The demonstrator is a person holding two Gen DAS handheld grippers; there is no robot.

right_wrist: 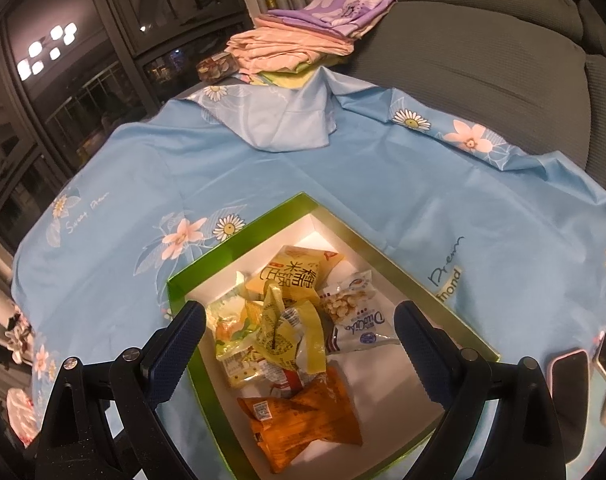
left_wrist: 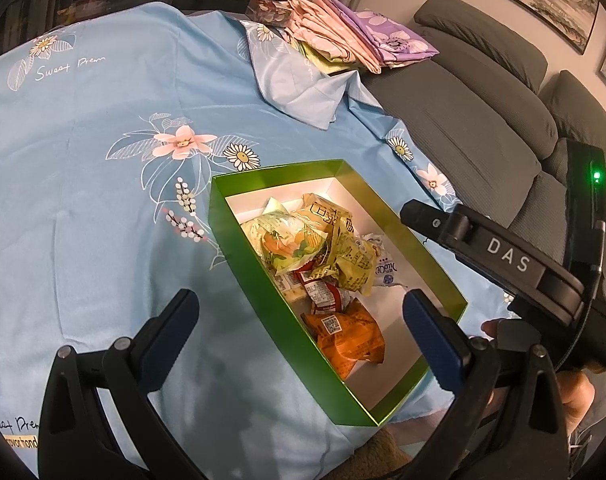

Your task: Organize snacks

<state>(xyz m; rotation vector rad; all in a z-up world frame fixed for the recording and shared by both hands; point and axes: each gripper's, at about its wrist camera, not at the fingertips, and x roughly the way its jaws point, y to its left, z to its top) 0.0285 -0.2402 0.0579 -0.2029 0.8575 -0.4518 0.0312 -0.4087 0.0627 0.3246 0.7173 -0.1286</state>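
A grey sofa (left_wrist: pixel 475 92) runs along the far right, and a light blue floral cloth (left_wrist: pixel 95 184) covers the table, printed "Sweet Dream" in white script in several places. At the far end a stack of folded fabrics (left_wrist: pixel 343 32) sits on the cloth, pink, purple and green layers. The green box (left_wrist: pixel 239 256) with a white inside lies open on the near middle of the cloth and holds the snacks in one loose heap. Countable there: one orange packet (right_wrist: pixel 303 416) nearest, with a QR label; one crumpled yellow-green wrapper (right_wrist: pixel 291 336) on top; one yellow packet (right_wrist: pixel 295 272) with Chinese characters at the far side; one white packet (right_wrist: pixel 359 320) reading "DiuQiu"; one green-and-orange pictured packet (left_wrist: pixel 291 244) at the left. The right gripper (right_wrist: pixel 299 328), marked "DAS" on its body, hovers over the box, jaws wide apart and empty. The left gripper (left_wrist: pixel 303 316) likewise hangs spread wide, holding nothing.
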